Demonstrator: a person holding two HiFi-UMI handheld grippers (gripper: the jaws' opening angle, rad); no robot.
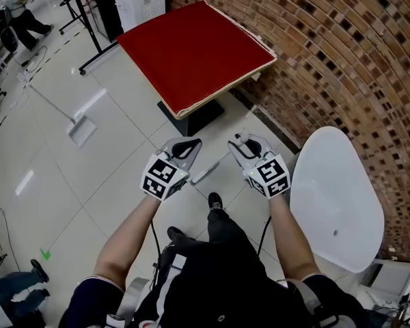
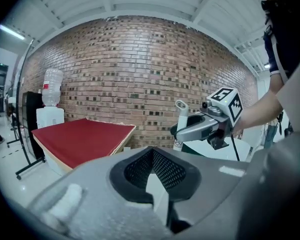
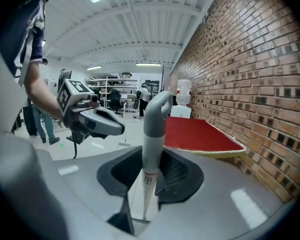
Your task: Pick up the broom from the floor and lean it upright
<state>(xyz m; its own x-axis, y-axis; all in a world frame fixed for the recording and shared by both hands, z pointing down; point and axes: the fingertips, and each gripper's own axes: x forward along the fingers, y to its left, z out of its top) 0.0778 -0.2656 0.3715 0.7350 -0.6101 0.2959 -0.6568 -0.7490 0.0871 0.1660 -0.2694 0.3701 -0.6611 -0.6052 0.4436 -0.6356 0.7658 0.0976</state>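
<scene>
Since the broom (image 3: 152,129) stands upright in the R tongs (image 1: 248,149), which are clamped on its grey handle just below the loop, pickup looks done. What's left, I'd judge: lean it vs the brick wall (image 1: 328,60), near on the right; no contact w/ the wall shows. Can't tell if its lower end is on the floor. L tongs (image 1: 184,147) are closed at the tips w/ nothing btwn, just beside the R. Containers: one water bottle (image 2: 52,86) on a dispenser (image 2: 49,118) past the red table (image 1: 191,53); contents unclear.
</scene>
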